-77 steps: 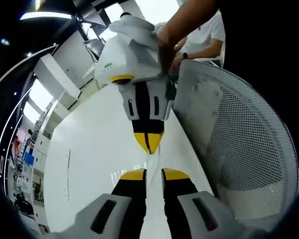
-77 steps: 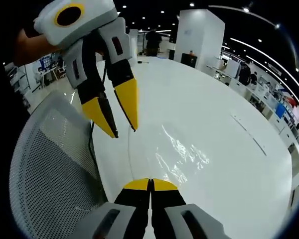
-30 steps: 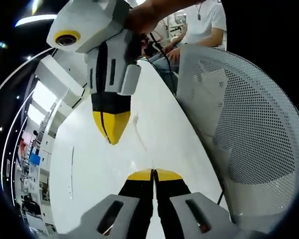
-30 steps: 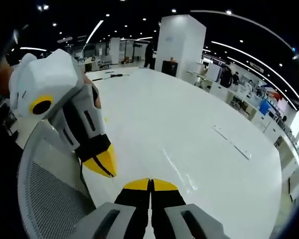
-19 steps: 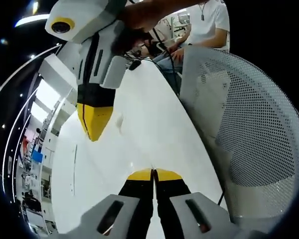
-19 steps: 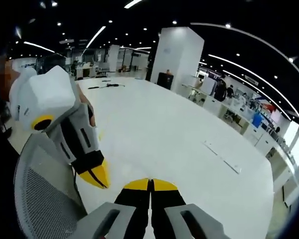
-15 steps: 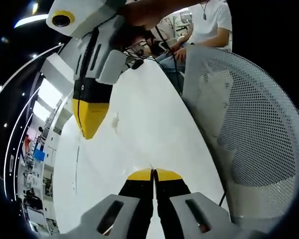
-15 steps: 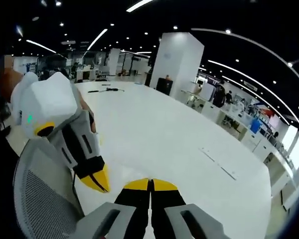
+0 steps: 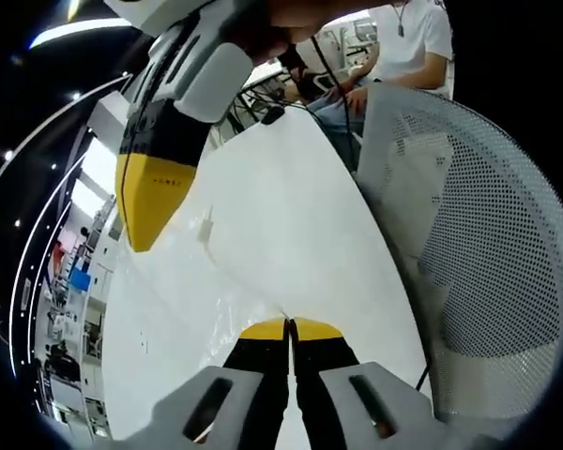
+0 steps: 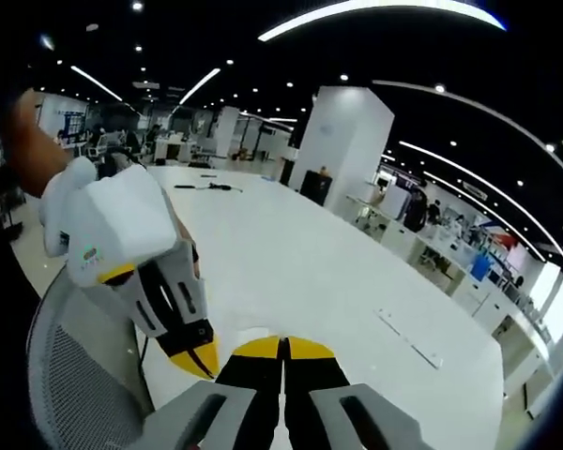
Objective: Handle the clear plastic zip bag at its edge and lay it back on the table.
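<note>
The clear zip bag [image 9: 199, 292] shows as a thin glinting film with a small white slider [image 9: 207, 225]. It stretches over the white table [image 9: 300, 187] between the two grippers. My left gripper [image 9: 289, 324] is shut, and the film's creases run into its tips. My right gripper [image 9: 139, 240] reaches in from the upper left, shut at the bag's far edge. In the right gripper view, my right gripper [image 10: 283, 345] is shut just above the table [image 10: 291, 253]. The left gripper [image 10: 205, 364] sits close beside it on the left, and the film is too faint to make out there.
A white mesh chair back [image 9: 488, 234] stands close on the right of the table edge, and the same chair back [image 10: 75, 375] is at lower left in the right gripper view. A seated person in a white shirt [image 9: 403, 37] is beyond it. Cables [image 10: 206, 187] lie far down the table.
The right gripper has risen and come nearer to the left gripper's camera, drawing the bag's film up and taut. Both grippers stay shut. The right gripper view now looks further across the room.
</note>
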A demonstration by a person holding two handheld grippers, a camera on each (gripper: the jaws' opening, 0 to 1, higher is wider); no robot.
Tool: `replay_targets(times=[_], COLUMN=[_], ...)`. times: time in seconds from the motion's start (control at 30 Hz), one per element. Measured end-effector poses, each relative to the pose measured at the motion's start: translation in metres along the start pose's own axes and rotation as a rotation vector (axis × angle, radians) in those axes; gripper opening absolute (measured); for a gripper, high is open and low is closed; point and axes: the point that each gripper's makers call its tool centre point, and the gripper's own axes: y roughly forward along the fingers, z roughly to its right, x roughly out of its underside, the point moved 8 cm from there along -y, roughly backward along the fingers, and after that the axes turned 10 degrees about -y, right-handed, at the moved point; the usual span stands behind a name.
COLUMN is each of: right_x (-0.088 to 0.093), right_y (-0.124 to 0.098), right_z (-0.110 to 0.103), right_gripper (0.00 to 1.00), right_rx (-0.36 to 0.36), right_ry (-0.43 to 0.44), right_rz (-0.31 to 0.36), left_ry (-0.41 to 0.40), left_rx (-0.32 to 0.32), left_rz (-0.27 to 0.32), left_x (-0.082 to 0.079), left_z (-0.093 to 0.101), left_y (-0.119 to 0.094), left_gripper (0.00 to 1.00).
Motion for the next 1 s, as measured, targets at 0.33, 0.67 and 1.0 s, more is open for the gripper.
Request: replay_targets(times=[0.33,0.67,1.0], right_x=[-0.006,-0.007,-0.009], right_y=[-0.002,-0.003,-0.004], right_z=[-0.002,-0.003,-0.007], right_gripper=[0.0,0.0,0.0], right_rx=[-0.006,-0.001,-0.002], right_ry=[-0.003,-0.008,-0.03], right_rz=[0.013,0.02,0.045], left_ry=[-0.013,-0.039,-0.073], left_rx=[-0.001,-0.018,-0.073], left_rz=[-0.007,-0.019,-0.033], left_x=[0.002,0.006,0.012], left_z=[-0.002,-0.004,-0.008], left_y=[0.001,0.001,-0.002], left_gripper=[0.0,0.0,0.0])
